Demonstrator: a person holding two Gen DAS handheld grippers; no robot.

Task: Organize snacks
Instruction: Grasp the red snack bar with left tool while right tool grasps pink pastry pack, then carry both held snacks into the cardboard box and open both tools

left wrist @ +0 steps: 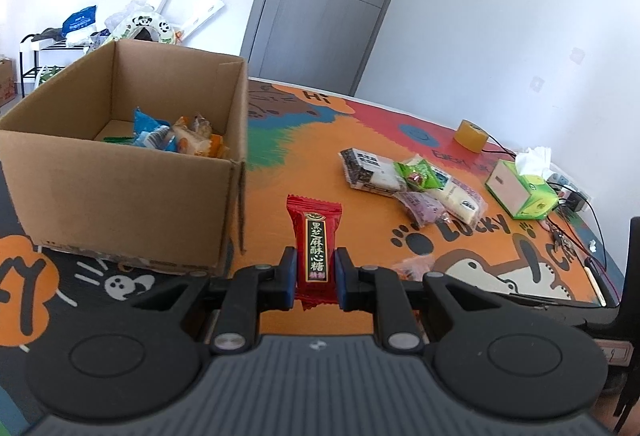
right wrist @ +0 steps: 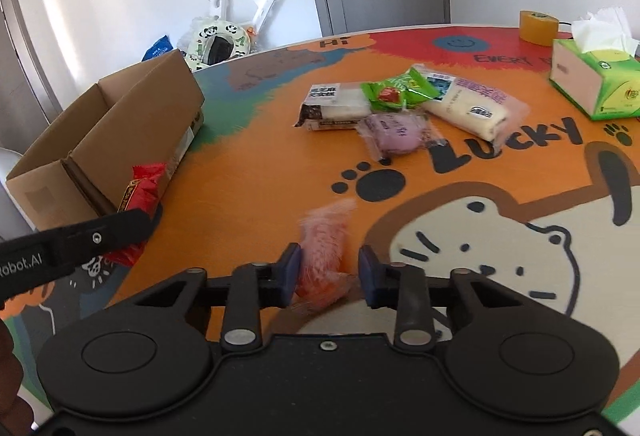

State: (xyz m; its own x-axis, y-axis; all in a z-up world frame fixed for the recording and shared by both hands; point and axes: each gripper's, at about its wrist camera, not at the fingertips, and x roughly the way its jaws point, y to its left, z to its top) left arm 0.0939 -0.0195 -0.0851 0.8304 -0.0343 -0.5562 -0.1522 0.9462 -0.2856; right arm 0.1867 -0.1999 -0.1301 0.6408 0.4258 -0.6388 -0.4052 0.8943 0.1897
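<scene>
My left gripper [left wrist: 316,272] clamps the red candy [left wrist: 314,236] upright, box [left wrist: 120,192] just left; right gripper [right wrist: 329,272] straddles the pink snack [right wrist: 324,256], unpressed.

Right tool [right wrist: 329,272] – blurred pink snack [right wrist: 324,256] between pads.

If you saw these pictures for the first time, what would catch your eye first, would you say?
The red candy wrapper stands out, pinched upright in the left gripper beside the open cardboard box of snacks. Then the loud cartoon tablecloth, with a cluster of wrapped snacks at its middle and a blurred pink packet between the right gripper's fingers.
</scene>
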